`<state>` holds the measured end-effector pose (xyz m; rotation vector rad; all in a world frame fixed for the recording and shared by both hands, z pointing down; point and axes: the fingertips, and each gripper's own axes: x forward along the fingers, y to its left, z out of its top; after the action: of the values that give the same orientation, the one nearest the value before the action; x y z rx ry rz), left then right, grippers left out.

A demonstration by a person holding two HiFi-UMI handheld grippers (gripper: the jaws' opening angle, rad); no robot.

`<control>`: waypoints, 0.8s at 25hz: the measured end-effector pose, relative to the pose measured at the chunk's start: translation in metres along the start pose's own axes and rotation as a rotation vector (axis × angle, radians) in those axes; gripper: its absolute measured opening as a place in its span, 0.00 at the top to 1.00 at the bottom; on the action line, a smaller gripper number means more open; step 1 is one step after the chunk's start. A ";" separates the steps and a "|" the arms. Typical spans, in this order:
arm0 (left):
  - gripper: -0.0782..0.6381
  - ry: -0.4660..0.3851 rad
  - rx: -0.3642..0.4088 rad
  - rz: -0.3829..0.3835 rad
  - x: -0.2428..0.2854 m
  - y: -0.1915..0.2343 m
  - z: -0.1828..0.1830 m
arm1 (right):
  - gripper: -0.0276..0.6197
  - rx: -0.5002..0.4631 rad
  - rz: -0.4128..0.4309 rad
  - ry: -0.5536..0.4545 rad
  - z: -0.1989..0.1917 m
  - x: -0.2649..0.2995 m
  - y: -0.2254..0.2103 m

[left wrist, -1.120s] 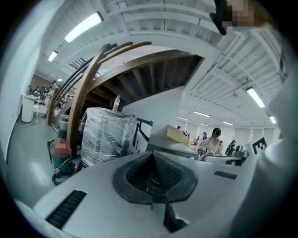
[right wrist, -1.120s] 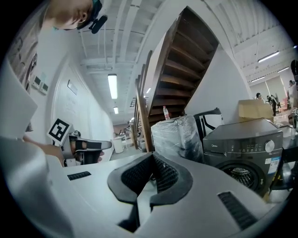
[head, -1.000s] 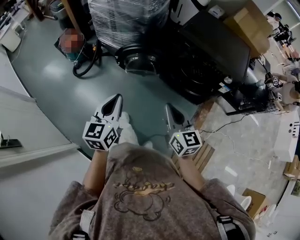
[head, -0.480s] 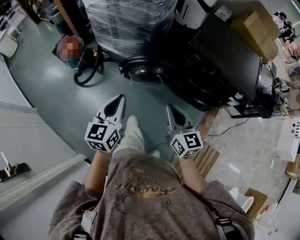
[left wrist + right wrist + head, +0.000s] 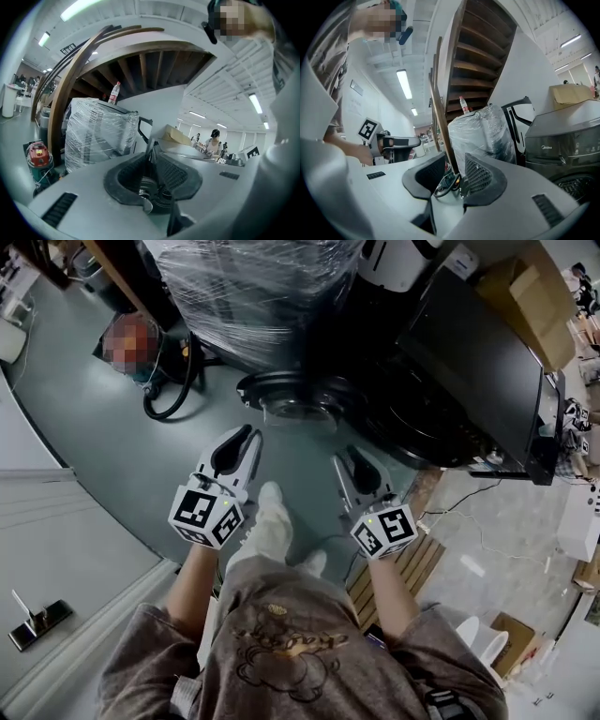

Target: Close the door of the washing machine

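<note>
The black washing machine (image 5: pixel 469 371) stands at the upper right of the head view. Its round door (image 5: pixel 295 399) hangs open, swung out to the left over the green floor. My left gripper (image 5: pixel 249 435) is held just short of the door's near edge, jaws opening by a narrow gap with nothing between them. My right gripper (image 5: pixel 351 461) is in front of the machine's drum, jaws opening wider, also with nothing in them. The right gripper view has the machine's front (image 5: pixel 567 140) at its right. In the left gripper view my left gripper (image 5: pixel 153 152) points toward the machine.
A pallet load wrapped in clear film (image 5: pixel 253 287) stands behind the door. A black hose (image 5: pixel 169 381) and a red device lie on the floor at the left. A cardboard box (image 5: pixel 530 292) sits on the machine. Wooden slats (image 5: pixel 398 568) and cables lie at the right.
The person has stepped closer to the machine, so the door now lies nearer both grippers. Both pairs of jaws, shut before, have parted, the right more than the left.
</note>
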<state>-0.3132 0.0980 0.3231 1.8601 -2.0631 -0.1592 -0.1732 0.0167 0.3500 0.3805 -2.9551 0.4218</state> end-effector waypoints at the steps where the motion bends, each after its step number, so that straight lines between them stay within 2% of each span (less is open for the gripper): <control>1: 0.76 0.000 -0.002 -0.012 0.007 0.003 0.000 | 0.77 -0.002 0.006 0.000 -0.001 0.004 -0.004; 3: 0.63 0.001 0.004 -0.035 0.019 0.007 -0.002 | 0.64 -0.013 0.005 0.004 -0.002 0.012 -0.013; 4: 0.54 0.004 0.009 -0.045 0.025 0.009 -0.003 | 0.61 -0.020 0.000 0.009 -0.003 0.016 -0.017; 5: 0.51 0.010 0.012 -0.053 0.031 0.013 -0.005 | 0.60 -0.024 -0.004 0.017 -0.005 0.020 -0.021; 11: 0.49 0.078 0.054 -0.071 0.065 0.042 -0.032 | 0.60 -0.080 0.035 0.110 -0.027 0.062 -0.044; 17: 0.49 0.162 0.145 -0.092 0.109 0.077 -0.065 | 0.63 -0.167 0.065 0.214 -0.056 0.117 -0.077; 20: 0.49 0.210 0.158 -0.110 0.130 0.095 -0.084 | 0.63 -0.193 0.091 0.281 -0.076 0.142 -0.093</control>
<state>-0.3838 -0.0046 0.4559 1.9900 -1.8799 0.1703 -0.2775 -0.0804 0.4693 0.1504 -2.7125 0.1789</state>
